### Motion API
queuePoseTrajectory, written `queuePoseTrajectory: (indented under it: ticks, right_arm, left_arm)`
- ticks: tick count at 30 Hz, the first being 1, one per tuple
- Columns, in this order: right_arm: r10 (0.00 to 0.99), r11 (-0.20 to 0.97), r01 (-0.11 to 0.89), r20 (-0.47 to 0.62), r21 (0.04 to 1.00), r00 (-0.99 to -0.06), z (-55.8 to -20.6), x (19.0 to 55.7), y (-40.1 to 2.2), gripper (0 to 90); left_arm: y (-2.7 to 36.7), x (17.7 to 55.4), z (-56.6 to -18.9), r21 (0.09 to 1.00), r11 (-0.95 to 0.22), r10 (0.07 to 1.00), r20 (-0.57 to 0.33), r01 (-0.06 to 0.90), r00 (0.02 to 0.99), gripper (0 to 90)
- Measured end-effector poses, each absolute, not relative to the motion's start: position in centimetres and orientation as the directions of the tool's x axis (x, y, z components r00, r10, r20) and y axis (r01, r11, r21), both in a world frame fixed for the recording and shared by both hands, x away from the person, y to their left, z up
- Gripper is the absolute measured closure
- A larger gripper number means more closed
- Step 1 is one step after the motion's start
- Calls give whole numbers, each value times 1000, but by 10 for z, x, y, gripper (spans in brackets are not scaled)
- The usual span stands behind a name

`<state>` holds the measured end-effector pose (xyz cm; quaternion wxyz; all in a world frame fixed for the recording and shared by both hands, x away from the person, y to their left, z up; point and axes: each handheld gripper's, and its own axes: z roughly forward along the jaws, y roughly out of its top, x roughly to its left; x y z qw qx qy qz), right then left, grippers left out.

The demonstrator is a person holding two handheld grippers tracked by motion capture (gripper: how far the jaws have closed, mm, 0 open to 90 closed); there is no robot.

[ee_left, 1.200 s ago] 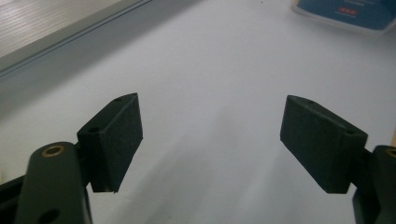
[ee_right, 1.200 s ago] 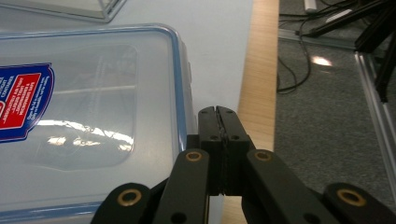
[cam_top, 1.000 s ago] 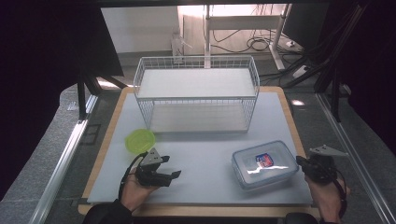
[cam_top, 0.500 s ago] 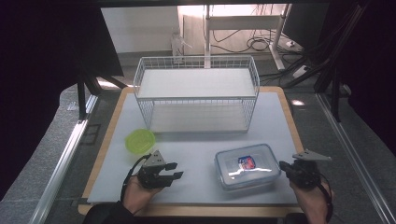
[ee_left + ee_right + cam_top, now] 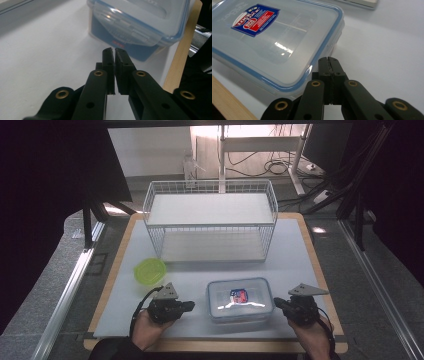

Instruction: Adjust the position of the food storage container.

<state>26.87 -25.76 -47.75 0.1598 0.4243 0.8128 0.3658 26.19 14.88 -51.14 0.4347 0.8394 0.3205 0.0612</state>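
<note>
Since the earlier frame, the clear lidded container (image 5: pixel 240 299) is lying further toward the table's middle, with the right gripper (image 5: pixel 278 303) following at its right end; the left gripper (image 5: pixel 190 306) has just been closing with nothing between its jaws. Both grippers are now sitting pinched together and empty, the left one just short of the container's left end, the right one at its corner. A green bowl (image 5: pixel 150 270) is resting behind the left gripper, and a white wire rack (image 5: pixel 210 220) is standing across the far half. Open mat (image 5: pixel 295 265) is lying between container and rack; the wooden front edge (image 5: pixel 225 345) is running close behind both hands
</note>
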Motion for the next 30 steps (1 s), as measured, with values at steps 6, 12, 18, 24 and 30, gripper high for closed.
queuePoseTrajectory:
  ticks: [6,12,18,24,30]
  right_arm:
    - [776,377,565,84,734,-626,-480,269,-239,900]
    - [751,396,550,86,735,-655,-482,269,-223,900]
    - [730,416,533,79,737,-679,-483,269,-213,900]
    - [724,447,503,32,740,-689,-481,269,-215,802]
    - [733,457,479,-13,749,-680,-480,270,-220,562]
  left_arm:
    - [158,260,-510,775,-400,620,-164,489,767,796]
    - [171,260,-508,782,-372,647,-169,501,744,777]
    - [176,257,-508,777,-376,669,-150,505,728,738]
    - [180,257,-507,782,-363,701,-129,506,702,523]
    - [181,253,-506,782,-387,714,-81,488,696,340]
